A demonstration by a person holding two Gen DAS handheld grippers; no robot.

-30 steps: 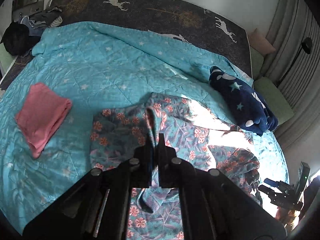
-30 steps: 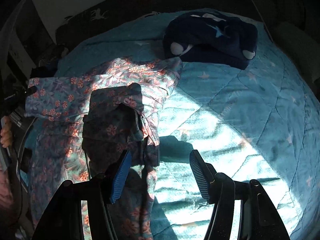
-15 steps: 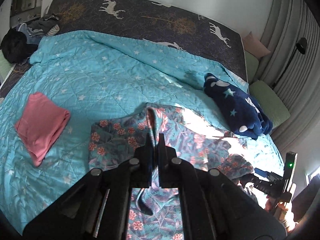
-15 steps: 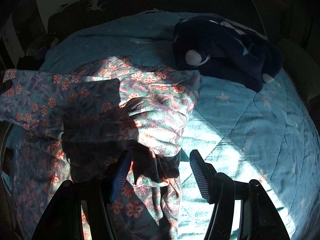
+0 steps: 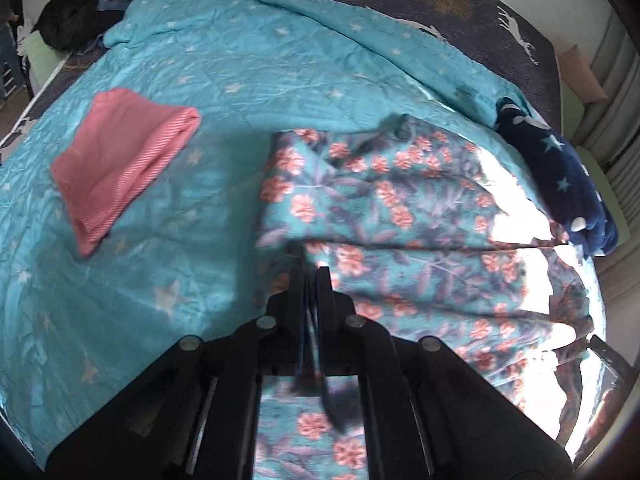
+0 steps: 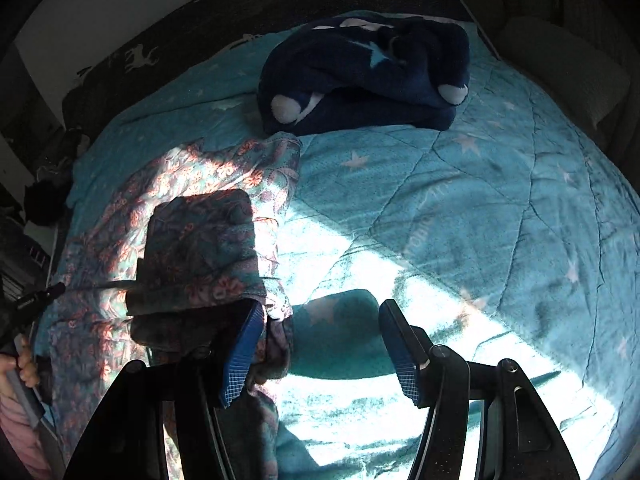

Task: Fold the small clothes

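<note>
Turquoise quilt [image 5: 248, 56] covered the bed. Only the left view showed one pink folded cloth [image 5: 120, 160] at ten o'clock. One left tool [image 5: 311, 280] pinched one floral garment [image 5: 400, 208]; one right tool [image 6: 320, 344] stood spread, holding nothing.

A home bedroom: a bed [image 5: 460, 12] with a dark deer-print sheet, a turquoise star-patterned quilt [image 5: 248, 60] spread over it, loose clothes heaped at the far left corner [image 5: 72, 20], and pleated curtains [image 5: 616, 92] at right
</note>
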